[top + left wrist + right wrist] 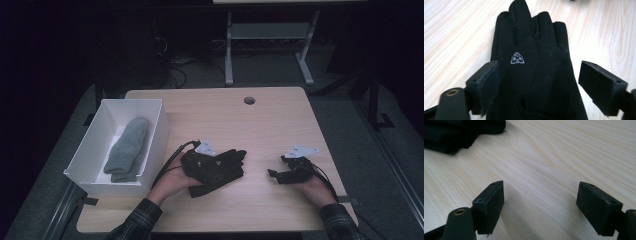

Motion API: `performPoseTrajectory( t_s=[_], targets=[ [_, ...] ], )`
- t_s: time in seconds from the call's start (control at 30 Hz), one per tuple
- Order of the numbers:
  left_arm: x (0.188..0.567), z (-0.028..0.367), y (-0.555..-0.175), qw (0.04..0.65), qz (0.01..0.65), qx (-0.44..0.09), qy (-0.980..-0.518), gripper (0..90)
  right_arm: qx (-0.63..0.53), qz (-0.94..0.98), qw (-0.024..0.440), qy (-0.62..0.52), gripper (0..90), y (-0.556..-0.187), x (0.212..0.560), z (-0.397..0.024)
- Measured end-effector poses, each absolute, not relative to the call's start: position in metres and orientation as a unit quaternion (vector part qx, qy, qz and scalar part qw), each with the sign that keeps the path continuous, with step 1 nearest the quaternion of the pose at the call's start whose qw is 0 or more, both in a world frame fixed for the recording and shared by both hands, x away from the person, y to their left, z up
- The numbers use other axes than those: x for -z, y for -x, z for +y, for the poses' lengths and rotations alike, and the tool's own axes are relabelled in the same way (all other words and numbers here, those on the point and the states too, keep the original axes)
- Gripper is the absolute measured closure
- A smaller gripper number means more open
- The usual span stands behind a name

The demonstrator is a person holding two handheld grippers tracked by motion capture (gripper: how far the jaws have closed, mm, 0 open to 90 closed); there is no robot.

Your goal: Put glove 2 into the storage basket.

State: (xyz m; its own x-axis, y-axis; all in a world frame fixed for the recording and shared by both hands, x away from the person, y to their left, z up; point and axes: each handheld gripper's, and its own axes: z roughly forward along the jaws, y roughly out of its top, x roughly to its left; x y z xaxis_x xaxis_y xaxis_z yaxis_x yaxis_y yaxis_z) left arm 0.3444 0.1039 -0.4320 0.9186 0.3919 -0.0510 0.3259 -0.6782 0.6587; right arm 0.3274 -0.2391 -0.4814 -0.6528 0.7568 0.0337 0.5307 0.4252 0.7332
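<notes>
Black glove (220, 170) lies flat between the left tool's (537, 82) wide jaws; right tool (540, 202) wide, empty; white bin (150, 145) beside.

In my left gripper view, the black fabric glove (534, 65) runs off the bottom edge, cuff unseen. In my right gripper view, the dark glove edge is cropped at the upper left corner. The grey folded cloth (126, 149) in the white box (95, 145) is too small to identify.

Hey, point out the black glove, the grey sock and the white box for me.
black glove (534, 75), left gripper view, on its back below the logo.
grey sock (127, 147), high view, on its middle.
white box (156, 142), high view, on its right wall.
</notes>
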Motion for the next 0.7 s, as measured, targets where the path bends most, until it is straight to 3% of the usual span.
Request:
performPoseTrajectory(
  t_s=[0.27,0.7],
  targets=[
    [0.446,0.099,-0.353,0.319,0.204,-0.063,-0.924,13.7,-0.37,0.83,0.151,-0.388,22.2,-0.327,0.481,-0.239],
    [0.462,0.102,-0.359,0.326,0.226,-0.016,-0.918,16.2,-0.372,0.832,0.15,-0.383,22.6,-0.327,0.482,-0.238]
  ],
)
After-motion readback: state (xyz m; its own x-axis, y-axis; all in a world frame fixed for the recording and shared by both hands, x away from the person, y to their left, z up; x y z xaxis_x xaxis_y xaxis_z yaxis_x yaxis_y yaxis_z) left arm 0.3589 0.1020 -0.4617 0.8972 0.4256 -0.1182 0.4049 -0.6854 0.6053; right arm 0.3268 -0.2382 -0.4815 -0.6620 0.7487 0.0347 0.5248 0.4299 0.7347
